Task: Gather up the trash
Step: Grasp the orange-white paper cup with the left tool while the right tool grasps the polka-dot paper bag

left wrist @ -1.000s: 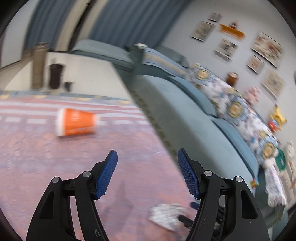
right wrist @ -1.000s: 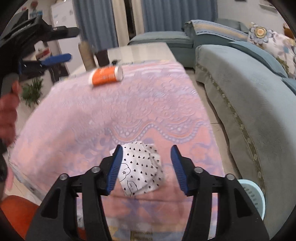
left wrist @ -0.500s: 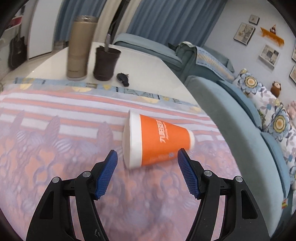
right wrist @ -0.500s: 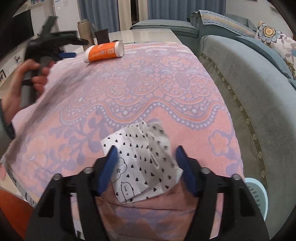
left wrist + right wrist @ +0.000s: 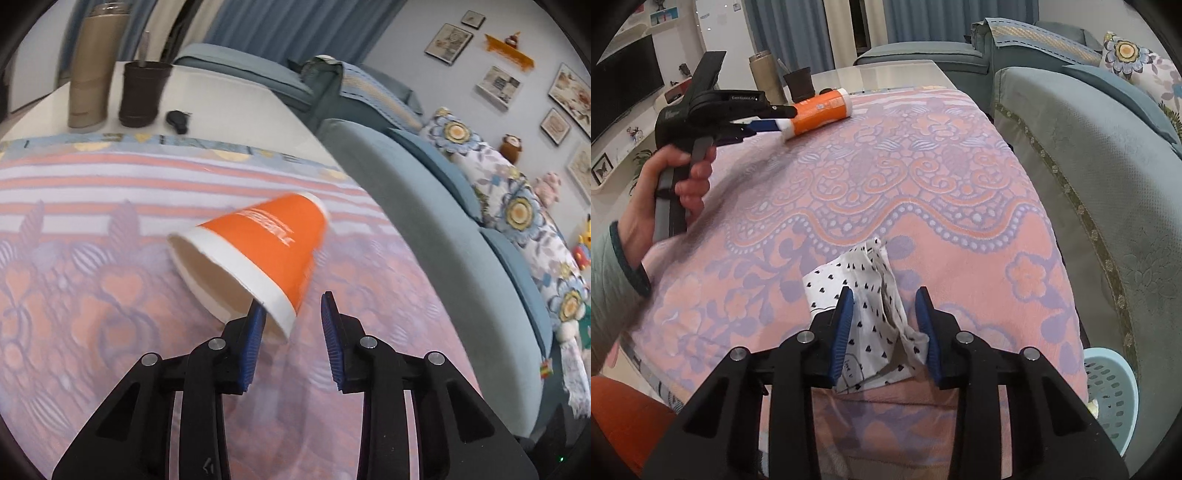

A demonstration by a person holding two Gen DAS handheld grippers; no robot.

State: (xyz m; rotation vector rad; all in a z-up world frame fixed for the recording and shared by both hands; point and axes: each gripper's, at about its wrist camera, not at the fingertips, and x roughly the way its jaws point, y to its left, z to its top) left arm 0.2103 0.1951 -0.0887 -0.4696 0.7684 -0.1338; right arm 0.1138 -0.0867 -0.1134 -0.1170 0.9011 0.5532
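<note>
My right gripper (image 5: pixel 885 325) has just been closing – crumpled heart-print paper (image 5: pixel 866 295) sits between its pads, squeezed at the table's (image 5: pixel 960 206) near edge. My left gripper (image 5: pixel 291 332) has also been closing; its left pad is inside the mouth of the tipped orange cup (image 5: pixel 255 254), right pad apart from the wall – not clamped. Cup lies toward the far edge.

Two close, downward views; shared cloth (image 5: pixel 92 295).
</note>
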